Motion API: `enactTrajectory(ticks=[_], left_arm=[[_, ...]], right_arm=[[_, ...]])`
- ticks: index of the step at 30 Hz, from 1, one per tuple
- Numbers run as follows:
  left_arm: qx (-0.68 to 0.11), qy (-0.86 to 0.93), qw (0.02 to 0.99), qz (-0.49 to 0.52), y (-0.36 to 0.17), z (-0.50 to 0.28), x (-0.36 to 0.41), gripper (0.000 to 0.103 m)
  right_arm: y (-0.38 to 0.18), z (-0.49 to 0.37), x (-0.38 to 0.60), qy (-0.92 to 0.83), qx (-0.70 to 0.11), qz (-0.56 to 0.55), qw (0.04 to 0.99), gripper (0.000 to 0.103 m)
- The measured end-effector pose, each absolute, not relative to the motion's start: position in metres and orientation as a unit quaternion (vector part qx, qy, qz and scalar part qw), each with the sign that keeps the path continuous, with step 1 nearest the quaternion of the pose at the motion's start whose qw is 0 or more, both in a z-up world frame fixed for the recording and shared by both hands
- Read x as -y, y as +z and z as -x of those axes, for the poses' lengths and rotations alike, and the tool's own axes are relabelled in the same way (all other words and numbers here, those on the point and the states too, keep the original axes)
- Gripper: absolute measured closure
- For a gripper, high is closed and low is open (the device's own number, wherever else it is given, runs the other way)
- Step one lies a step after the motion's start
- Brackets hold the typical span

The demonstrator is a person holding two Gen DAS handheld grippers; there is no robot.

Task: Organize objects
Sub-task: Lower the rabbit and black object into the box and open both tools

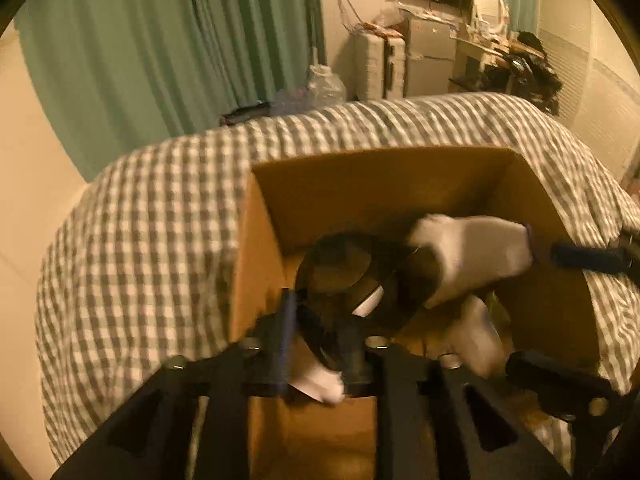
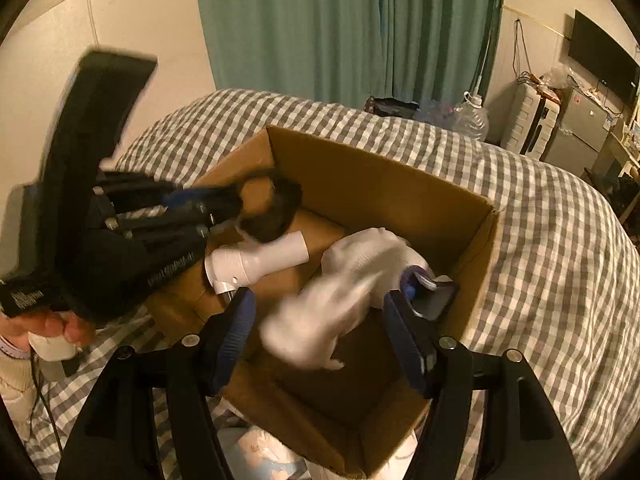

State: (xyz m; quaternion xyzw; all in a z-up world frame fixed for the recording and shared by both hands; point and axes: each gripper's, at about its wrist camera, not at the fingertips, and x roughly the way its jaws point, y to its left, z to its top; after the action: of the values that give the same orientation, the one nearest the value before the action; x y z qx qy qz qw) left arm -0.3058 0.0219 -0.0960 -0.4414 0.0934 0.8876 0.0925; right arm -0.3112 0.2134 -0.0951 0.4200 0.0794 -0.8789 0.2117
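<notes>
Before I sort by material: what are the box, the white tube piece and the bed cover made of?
Box: corrugated cardboard, matte brown, folded flaps. White tube piece: probably plastic, smooth with a slight sheen. Bed cover: woven fabric, soft folds, grey-white check.

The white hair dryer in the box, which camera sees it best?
The right wrist view. There the white hair dryer lies in the cardboard box with its barrel and head plain to see. In the left wrist view a dark round thing and blur cover it; only blurred white bits show.
</notes>
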Motion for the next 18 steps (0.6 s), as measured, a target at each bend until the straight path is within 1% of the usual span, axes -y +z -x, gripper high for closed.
enactTrajectory(ticks=[1, 2, 4, 6, 11, 16, 18], left_arm=[[-0.092, 0.886, 0.097, 0.444, -0.096, 0.302, -0.023, 0.05], [-0.09, 0.885, 0.104, 0.444, -0.094, 0.297, -0.025, 0.044], [-0.084, 0.885, 0.118, 0.442, -0.089, 0.286, -0.027, 0.022], [-0.089, 0.89, 0.112, 0.432, -0.082, 0.274, -0.029, 0.016], [-0.084, 0.899, 0.107, 0.416, -0.054, 0.247, -0.028, 0.014], [-0.069, 0.916, 0.081, 0.388, -0.017, 0.219, -0.02, 0.006], [-0.068, 0.92, 0.077, 0.379, -0.002, 0.209, -0.018, 0.005]], right_arm=[[-0.091, 0.307, -0.217, -0.882, -0.075, -0.416, 0.21, 0.022], [-0.086, 0.304, -0.221, -0.884, -0.068, -0.412, 0.208, 0.021], [-0.073, 0.301, -0.231, -0.889, -0.063, -0.405, 0.202, 0.021], [-0.061, 0.294, -0.238, -0.895, -0.064, -0.396, 0.194, 0.019], [-0.033, 0.269, -0.253, -0.905, -0.06, -0.381, 0.178, 0.018], [-0.004, 0.24, -0.259, -0.914, -0.074, -0.361, 0.17, 0.018], [0.008, 0.23, -0.26, -0.915, -0.077, -0.355, 0.176, 0.018]])
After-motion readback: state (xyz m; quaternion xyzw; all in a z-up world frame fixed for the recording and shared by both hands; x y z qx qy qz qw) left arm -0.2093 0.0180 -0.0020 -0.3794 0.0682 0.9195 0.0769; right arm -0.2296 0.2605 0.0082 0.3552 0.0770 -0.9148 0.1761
